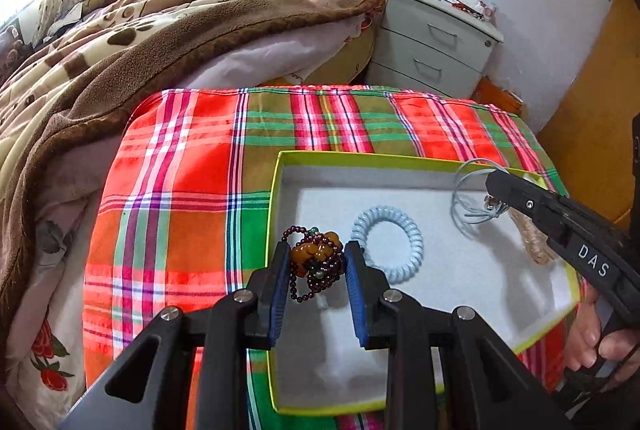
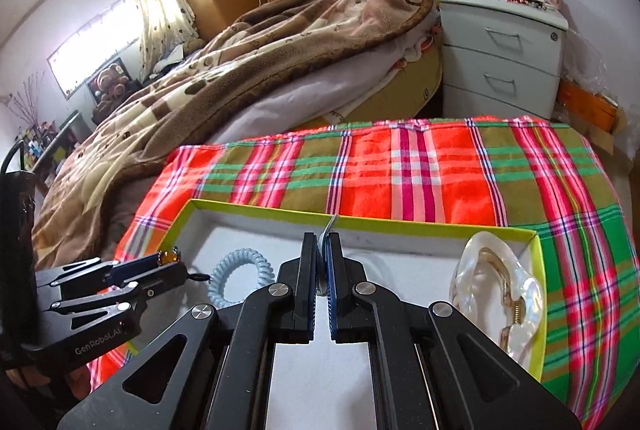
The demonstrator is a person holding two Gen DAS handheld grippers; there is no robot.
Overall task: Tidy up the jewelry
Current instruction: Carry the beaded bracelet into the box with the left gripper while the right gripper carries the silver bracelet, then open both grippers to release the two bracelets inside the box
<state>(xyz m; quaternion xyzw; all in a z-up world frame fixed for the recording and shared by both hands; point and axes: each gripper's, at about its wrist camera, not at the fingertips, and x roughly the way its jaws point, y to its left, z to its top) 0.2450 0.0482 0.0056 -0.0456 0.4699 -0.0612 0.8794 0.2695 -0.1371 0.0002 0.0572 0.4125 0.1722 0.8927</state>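
A dark bead bracelet point(image 1: 316, 262), clamped in the left gripper point(image 1: 316, 266), hangs over the box point(image 1: 400, 160) at its nine-o'clock edge; the right gripper point(image 2: 323, 262) pinches a blue cord loop point(image 1: 466, 186). Lower each clear of the coil hair tie point(image 1: 387, 244), then release.

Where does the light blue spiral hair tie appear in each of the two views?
Left wrist view: spiral hair tie lies mid-box, just right of the left gripper.
Right wrist view: hair tie lies lower left of centre, inside the box.
Shared landmark: the box's yellow-green rim.
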